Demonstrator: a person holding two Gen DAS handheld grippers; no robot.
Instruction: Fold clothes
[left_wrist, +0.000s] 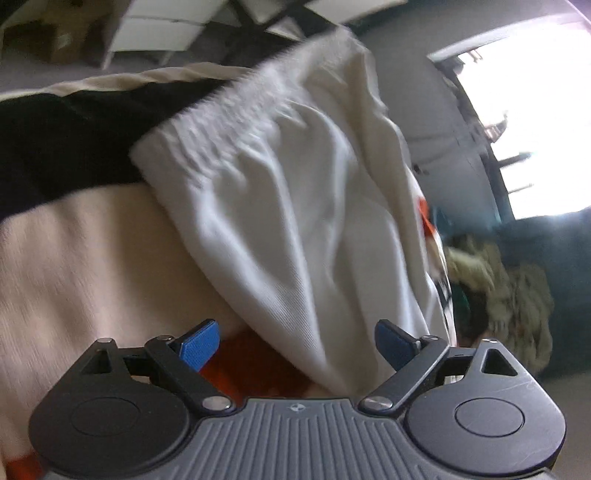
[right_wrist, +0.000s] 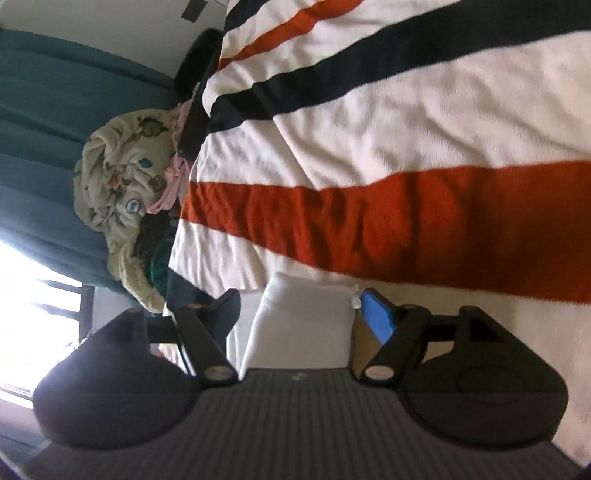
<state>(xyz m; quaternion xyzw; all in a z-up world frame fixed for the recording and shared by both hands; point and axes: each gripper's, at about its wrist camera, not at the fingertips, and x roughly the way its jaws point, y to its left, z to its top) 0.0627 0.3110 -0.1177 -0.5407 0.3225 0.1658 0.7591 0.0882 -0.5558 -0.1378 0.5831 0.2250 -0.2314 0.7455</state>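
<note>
A white garment (left_wrist: 288, 192) with a gathered elastic edge lies crumpled on a bed blanket (left_wrist: 92, 258) striped cream, black and orange. My left gripper (left_wrist: 295, 325) is open just above it. The cloth's near end runs between the blue pads (left_wrist: 199, 347), and neither pad presses on it. In the right wrist view a folded white part of the garment (right_wrist: 303, 325) sits between the fingers of my right gripper (right_wrist: 301, 299). That gripper is open, and its blue pad (right_wrist: 378, 319) stands beside the cloth without squeezing it. The striped blanket (right_wrist: 406, 129) fills the view beyond.
A heap of clothes topped by a pale patterned fleece (right_wrist: 118, 184) lies at the bed's edge, and it shows again as a fleece heap (left_wrist: 517, 288) on the right. Behind it hang a teal curtain (right_wrist: 44, 110) and a bright window (right_wrist: 29, 295). White furniture (left_wrist: 159, 33) stands at the far side.
</note>
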